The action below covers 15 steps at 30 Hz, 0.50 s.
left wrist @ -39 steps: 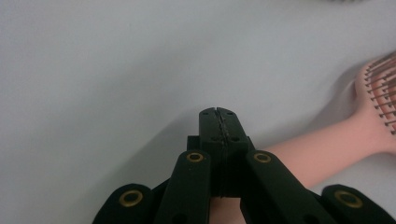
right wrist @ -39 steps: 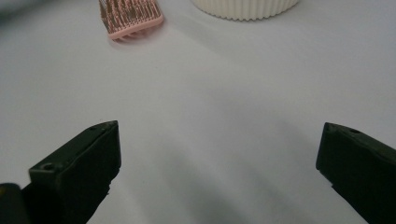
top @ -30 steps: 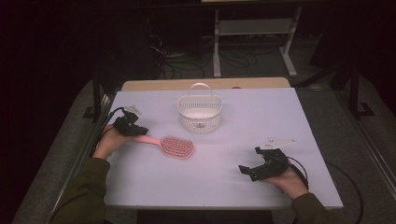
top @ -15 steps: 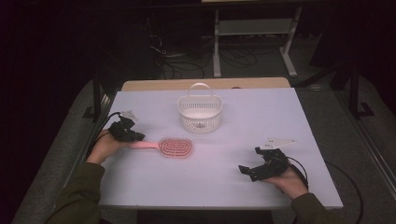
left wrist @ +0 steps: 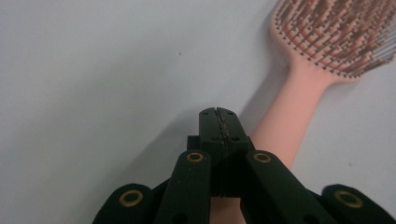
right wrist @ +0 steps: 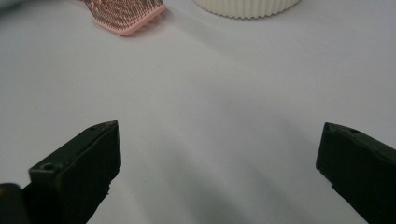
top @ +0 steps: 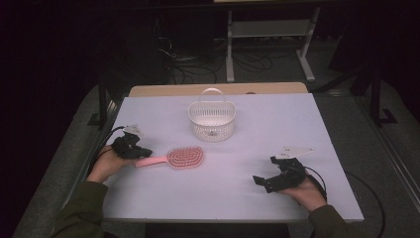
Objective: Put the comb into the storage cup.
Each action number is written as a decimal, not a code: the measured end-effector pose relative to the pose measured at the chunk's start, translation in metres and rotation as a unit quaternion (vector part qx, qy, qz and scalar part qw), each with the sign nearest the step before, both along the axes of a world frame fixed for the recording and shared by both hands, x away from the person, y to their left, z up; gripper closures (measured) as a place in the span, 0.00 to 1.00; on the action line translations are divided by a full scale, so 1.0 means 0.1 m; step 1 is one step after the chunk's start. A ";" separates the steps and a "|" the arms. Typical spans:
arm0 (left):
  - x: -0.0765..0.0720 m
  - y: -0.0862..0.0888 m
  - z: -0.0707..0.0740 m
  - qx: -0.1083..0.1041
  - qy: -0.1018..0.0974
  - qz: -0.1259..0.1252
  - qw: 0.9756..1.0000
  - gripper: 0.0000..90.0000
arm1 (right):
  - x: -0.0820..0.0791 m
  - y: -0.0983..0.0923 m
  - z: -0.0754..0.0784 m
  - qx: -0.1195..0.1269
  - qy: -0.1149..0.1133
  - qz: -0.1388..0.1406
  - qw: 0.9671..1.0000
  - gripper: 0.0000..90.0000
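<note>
So on the left, the left gripper (top: 132,147) sits at the handle end of the pink brush (top: 176,157), jaws shut tight on nothing; in the left gripper view the handle runs just beside and under them. The brush lies flat on the tabletop (top: 257,134), bristles up, head pointing right. Behind it stands a white basket (top: 211,119). Over on the right, the right gripper (top: 270,179) rests low with jaws wide open, empty.

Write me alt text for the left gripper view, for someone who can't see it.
The left gripper, its two black jaws shut flat together with nothing between them, points across a pale table. Just beside it a pink hairbrush lies bristles up, its handle running past the jaws toward the upper right.
</note>
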<state>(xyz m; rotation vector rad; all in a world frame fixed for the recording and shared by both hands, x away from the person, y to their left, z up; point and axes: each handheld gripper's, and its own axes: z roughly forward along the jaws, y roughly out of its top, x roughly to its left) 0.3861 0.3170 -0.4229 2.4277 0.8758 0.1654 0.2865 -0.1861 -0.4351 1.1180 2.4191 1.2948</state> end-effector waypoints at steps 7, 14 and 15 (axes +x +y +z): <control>-0.15 0.01 0.03 -0.006 0.000 -0.012 1.000 1.00 | 0.00 0.00 0.00 0.000 0.000 0.000 1.000 0.00; -0.27 0.04 0.05 -0.009 -0.003 -0.018 1.000 1.00 | -0.01 0.00 0.00 0.000 -0.001 0.001 1.000 0.00; -0.29 0.04 0.05 -0.011 -0.003 -0.018 1.000 1.00 | -0.01 0.00 0.00 0.000 -0.001 0.001 1.000 0.00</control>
